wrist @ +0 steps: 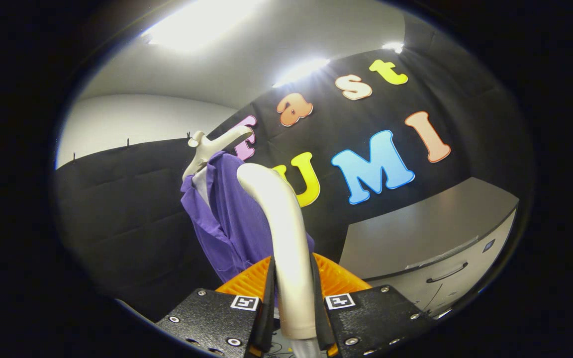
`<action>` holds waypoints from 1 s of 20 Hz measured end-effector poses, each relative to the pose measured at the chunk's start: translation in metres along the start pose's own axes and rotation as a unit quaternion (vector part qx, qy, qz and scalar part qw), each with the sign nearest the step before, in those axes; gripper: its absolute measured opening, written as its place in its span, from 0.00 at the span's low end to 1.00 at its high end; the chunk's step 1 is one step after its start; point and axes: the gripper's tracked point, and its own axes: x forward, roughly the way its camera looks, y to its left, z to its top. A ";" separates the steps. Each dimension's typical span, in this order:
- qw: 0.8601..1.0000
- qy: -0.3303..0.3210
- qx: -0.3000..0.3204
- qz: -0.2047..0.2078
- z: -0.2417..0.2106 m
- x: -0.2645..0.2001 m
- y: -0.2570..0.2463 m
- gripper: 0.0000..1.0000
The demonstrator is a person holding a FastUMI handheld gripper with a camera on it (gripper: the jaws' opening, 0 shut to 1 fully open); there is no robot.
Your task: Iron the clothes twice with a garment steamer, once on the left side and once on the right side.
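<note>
My gripper (pixel 292 288) is shut on the white handle of the garment steamer (pixel 281 228), which rises between the two fingers and curves toward the clothes. A purple shirt (pixel 227 223) hangs on a white hanger (pixel 206 146) just beyond the steamer's head, in front of the black cloth wall. The steamer's head lies against or very near the shirt's right part; the contact itself is hidden behind the handle. The whole view is tilted.
A grey cabinet (pixel 430 243) with a drawer handle stands to the right of the shirt. The black cloth wall (pixel 117 209) runs behind and to the left of the shirt, with bright ceiling lights above.
</note>
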 end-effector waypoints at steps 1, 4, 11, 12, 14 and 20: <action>1.000 -0.008 -0.003 0.001 0.004 -0.005 0.007 0.34; 0.999 -0.034 -0.021 0.007 0.011 -0.021 0.029 0.35; 0.993 -0.085 -0.081 0.021 0.028 -0.034 0.076 0.34; 0.992 -0.089 -0.090 0.023 0.029 -0.032 0.083 0.34; 0.990 -0.093 -0.104 0.024 0.032 -0.023 0.094 0.34; 0.981 -0.104 -0.161 0.018 0.044 0.022 0.122 0.34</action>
